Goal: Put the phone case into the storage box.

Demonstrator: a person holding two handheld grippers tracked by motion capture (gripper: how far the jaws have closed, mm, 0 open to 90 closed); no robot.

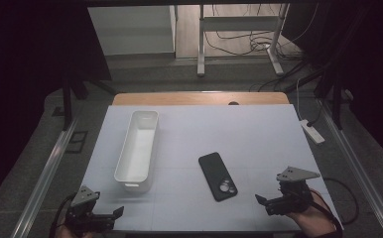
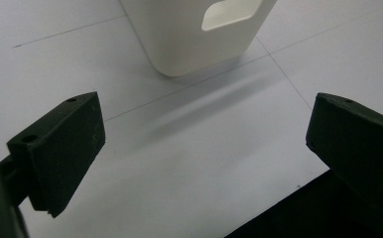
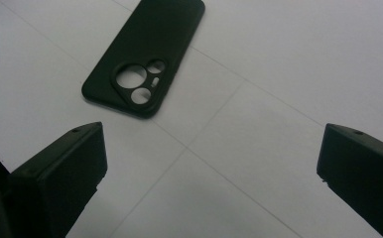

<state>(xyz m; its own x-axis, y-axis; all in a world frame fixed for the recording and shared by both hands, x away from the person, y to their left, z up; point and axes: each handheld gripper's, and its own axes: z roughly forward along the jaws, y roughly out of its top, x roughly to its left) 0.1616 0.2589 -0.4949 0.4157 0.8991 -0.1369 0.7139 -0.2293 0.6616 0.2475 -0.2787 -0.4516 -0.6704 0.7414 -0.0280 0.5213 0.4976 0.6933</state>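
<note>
Matte black phone case [image 3: 145,59], seemingly empty

Bare bench [image 1: 259,134] is lying open across the right half and along the near edge, giving either claw room to pass. The white bin [image 1: 137,148] is standing lengthwise on the left, blocking sideways travel there. The black phone case [image 1: 218,176] is lying flat mid-bench, well apart from the bin.
</note>
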